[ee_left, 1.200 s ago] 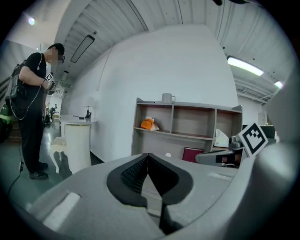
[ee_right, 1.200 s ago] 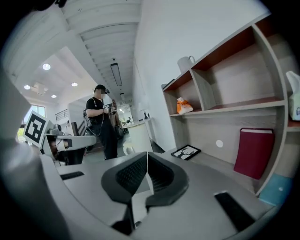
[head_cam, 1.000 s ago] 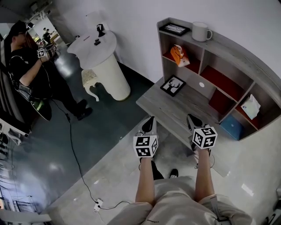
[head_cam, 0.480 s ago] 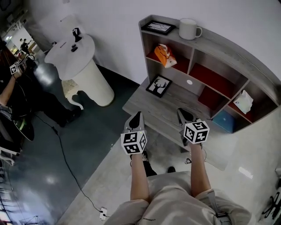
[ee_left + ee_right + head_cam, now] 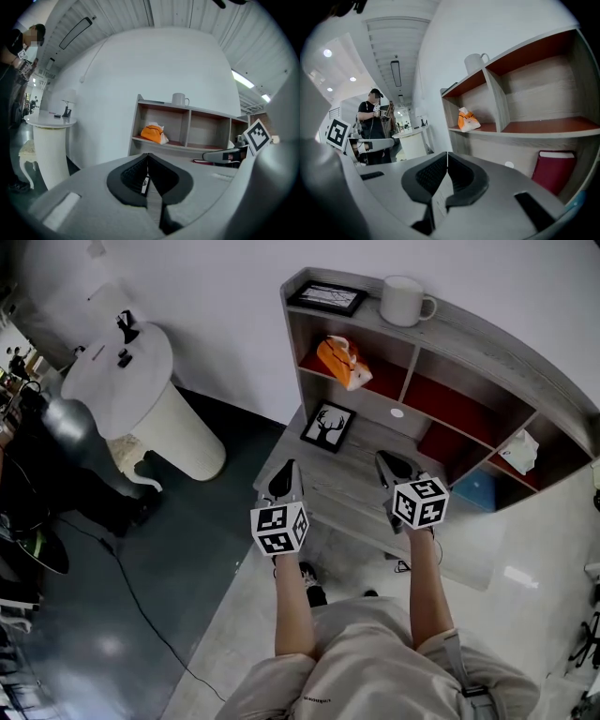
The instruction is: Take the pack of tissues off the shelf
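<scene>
Left gripper (image 5: pixel 285 474) and right gripper (image 5: pixel 389 465) hover over the desk (image 5: pixel 347 493), jaws pressed together, nothing held. Orange pack of tissues (image 5: pixel 337 362) sits in the shelf's (image 5: pixel 487 338) upper-left compartment, ahead, above and left of both; left gripper nearer. Long axis apparently along the board. Front open; side wall and divider flank it; deer picture (image 5: pixel 327 426) stands below.

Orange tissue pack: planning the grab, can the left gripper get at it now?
Probably yes: the pack sits in an open-fronted cubby, nothing between it and the left gripper, though its jaws are shut.
</scene>
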The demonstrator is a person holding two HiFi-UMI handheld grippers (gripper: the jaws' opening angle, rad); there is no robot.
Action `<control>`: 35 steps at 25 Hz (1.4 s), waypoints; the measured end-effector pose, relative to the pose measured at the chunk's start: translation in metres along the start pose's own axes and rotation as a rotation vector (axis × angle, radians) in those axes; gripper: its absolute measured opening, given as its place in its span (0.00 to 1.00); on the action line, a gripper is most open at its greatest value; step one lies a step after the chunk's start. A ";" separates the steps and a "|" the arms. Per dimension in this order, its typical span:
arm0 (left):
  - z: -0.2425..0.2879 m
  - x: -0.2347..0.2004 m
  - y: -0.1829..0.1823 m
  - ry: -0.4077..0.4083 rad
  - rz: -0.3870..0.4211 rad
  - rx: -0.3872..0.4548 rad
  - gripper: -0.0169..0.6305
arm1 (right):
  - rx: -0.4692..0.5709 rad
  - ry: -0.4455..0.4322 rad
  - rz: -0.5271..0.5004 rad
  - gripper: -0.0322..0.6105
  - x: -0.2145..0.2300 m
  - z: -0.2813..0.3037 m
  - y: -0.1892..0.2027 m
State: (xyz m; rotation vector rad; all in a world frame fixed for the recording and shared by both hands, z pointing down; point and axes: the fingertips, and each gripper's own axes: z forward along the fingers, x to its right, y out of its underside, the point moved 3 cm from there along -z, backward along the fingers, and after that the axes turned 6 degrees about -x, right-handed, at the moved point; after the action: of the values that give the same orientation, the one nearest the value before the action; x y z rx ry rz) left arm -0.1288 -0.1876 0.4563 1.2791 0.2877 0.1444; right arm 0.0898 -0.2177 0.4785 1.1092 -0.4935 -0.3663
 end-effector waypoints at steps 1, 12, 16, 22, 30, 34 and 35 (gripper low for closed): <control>0.002 -0.008 -0.003 0.005 -0.001 0.004 0.04 | 0.002 0.012 -0.003 0.08 0.000 0.005 -0.005; 0.010 -0.097 -0.020 0.068 0.029 -0.018 0.04 | 0.075 -0.013 0.028 0.08 -0.050 0.063 -0.030; 0.013 -0.112 -0.014 0.115 0.027 -0.033 0.04 | 0.121 -0.018 0.086 0.08 -0.062 0.069 -0.026; 0.024 -0.116 0.000 0.193 0.007 -0.059 0.04 | 0.120 0.066 0.096 0.08 -0.057 0.062 -0.011; 0.041 -0.101 -0.010 0.247 0.028 -0.046 0.04 | 0.087 0.132 0.021 0.08 -0.055 0.062 -0.015; 0.055 -0.108 -0.016 0.219 0.028 -0.051 0.04 | 0.106 0.165 0.016 0.08 -0.048 0.065 -0.029; 0.059 -0.107 -0.019 0.221 0.030 -0.048 0.04 | 0.113 0.179 0.014 0.08 -0.044 0.065 -0.033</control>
State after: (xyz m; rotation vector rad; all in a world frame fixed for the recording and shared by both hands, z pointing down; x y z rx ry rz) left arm -0.2149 -0.2754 0.4674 1.2214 0.4519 0.3174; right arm 0.0158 -0.2576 0.4636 1.2351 -0.3669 -0.2261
